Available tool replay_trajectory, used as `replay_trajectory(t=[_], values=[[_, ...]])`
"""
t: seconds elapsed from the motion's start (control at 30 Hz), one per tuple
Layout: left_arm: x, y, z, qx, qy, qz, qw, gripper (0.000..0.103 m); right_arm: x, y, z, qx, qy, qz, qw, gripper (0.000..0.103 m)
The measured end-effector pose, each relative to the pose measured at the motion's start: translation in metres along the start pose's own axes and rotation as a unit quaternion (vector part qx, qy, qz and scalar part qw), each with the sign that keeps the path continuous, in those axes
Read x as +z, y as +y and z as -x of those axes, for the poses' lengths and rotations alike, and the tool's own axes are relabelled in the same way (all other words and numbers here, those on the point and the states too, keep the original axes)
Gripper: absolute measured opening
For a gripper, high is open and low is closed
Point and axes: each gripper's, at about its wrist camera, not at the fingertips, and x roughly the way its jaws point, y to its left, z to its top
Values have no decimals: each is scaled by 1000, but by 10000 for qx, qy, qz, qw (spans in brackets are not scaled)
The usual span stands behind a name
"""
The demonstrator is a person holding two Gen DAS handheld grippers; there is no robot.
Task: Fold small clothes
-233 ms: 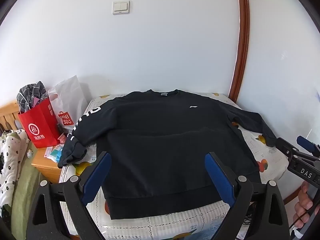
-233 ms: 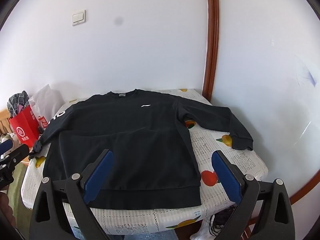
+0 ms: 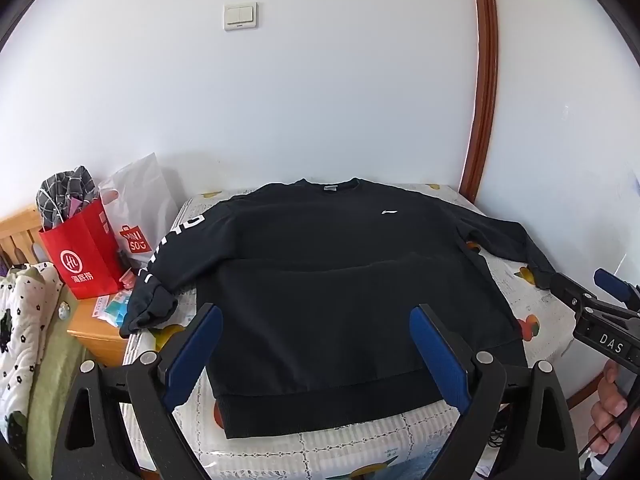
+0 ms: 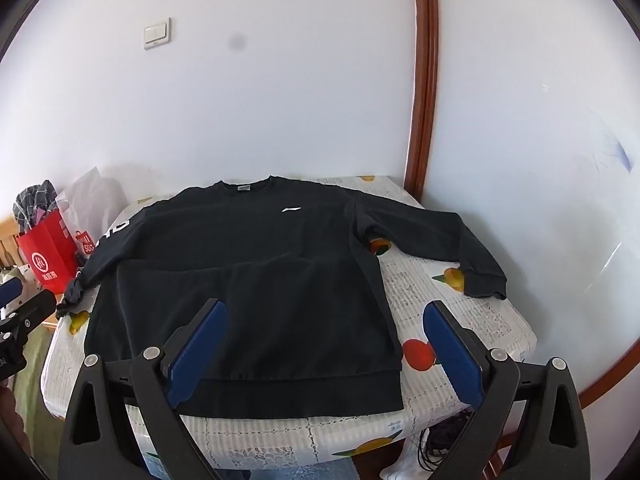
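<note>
Across mid-frame, black sweatshirt (image 3: 340, 280) lies flat on desk (image 4: 460, 320), sleeves spread sideways. Left claw (image 3: 316, 354) and right claw (image 4: 324, 354) hover released over hem; right sleeve (image 4: 440, 236) nearer right claw.

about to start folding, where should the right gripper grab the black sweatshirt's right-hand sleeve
Probably at the cuff of the black sweatshirt: it lies flat on the table, apart from the body. Bring the right gripper, jaws open, from the table's right edge.
</note>
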Motion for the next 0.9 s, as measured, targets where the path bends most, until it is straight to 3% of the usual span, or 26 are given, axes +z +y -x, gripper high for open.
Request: replay_trajectory(t=[0.9], values=[[-4,2,9,90,-138,-103,9998,95,-4,7,2,-22,-58,-78,10000,98]])
